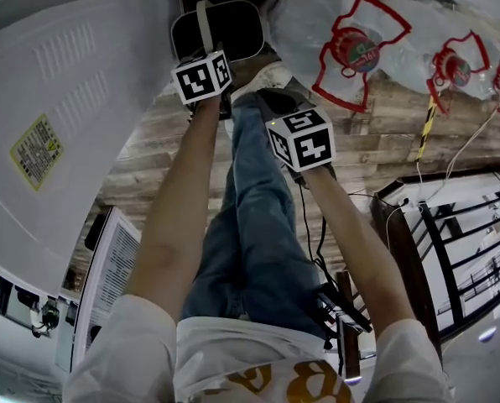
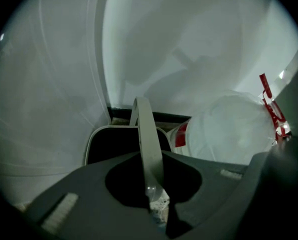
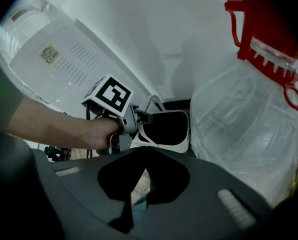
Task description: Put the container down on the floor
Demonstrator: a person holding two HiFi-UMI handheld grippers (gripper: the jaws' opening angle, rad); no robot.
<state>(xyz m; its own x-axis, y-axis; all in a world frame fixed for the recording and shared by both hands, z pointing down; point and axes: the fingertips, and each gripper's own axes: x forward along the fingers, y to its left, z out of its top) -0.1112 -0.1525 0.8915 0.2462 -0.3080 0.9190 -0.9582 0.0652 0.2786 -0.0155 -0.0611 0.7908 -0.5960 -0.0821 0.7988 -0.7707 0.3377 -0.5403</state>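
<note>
The container (image 1: 226, 25) is a black bin with a white rim and a pale strap handle (image 1: 205, 22). It is at the wall, between a white appliance and a water jug. My left gripper (image 1: 208, 53) is shut on that handle, which runs between its jaws (image 2: 151, 194) over the bin's dark mouth (image 2: 120, 145). The right gripper view shows the bin (image 3: 166, 129) tilted with its mouth towards me, and the left gripper (image 3: 145, 118) at its rim. I cannot tell whether the bin touches the floor. My right gripper (image 1: 277, 103) hangs over the person's leg, its jaws (image 3: 136, 201) shut on nothing.
Big clear water jugs with red handles (image 1: 351, 49) (image 3: 249, 124) stand right of the bin. A white appliance (image 1: 65, 99) fills the left. The floor is wooden planks (image 1: 376, 133). A black rack (image 1: 451, 250) and loose cables (image 1: 313, 225) lie at the right.
</note>
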